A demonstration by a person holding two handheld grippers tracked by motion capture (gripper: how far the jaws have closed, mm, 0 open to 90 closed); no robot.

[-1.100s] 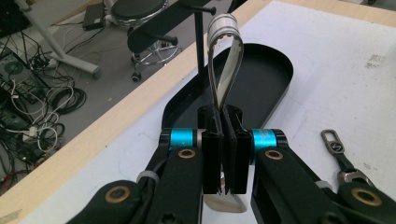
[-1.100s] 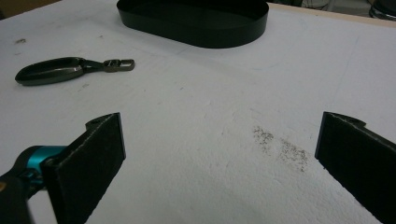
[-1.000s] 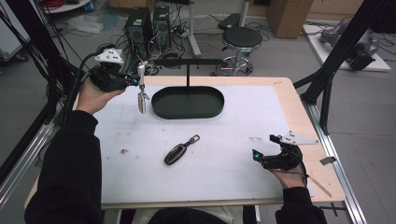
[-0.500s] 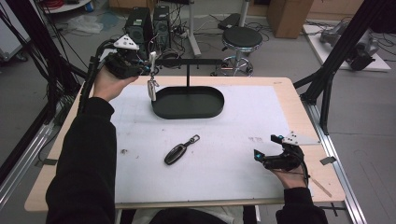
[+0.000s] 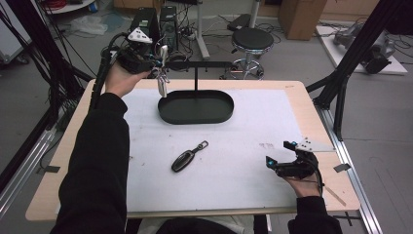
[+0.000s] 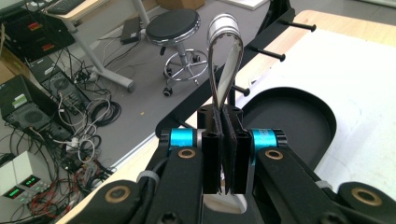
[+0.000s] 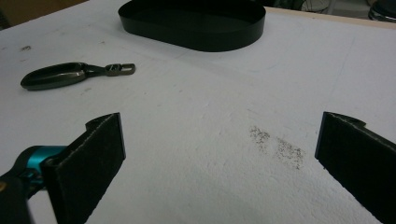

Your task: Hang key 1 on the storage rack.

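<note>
My left gripper (image 5: 157, 62) is raised at the far left of the table, shut on a pale looped strap (image 6: 225, 60) with a metal ring at its top. A light key piece (image 5: 161, 86) hangs below the jaws. The loop stands close to the left end of the black peg bar (image 5: 197, 64) that rises over the oval black tray (image 5: 196, 107). A dark car key fob (image 5: 187, 157) lies flat on the white mat, also seen as the fob (image 7: 65, 74) in the right gripper view. My right gripper (image 5: 280, 154) rests at the front right, open and holding nothing.
The bar carries several short pegs (image 6: 268, 52) that point sideways. A grey smudge (image 7: 278, 145) marks the mat between the right jaws. Beyond the table's far edge stand a stool (image 5: 253, 39), computer cases and cables on the floor.
My left gripper has risen and moved right and away from me, carrying the strap up to the bar's left end. The right gripper and the fob have stayed put.
</note>
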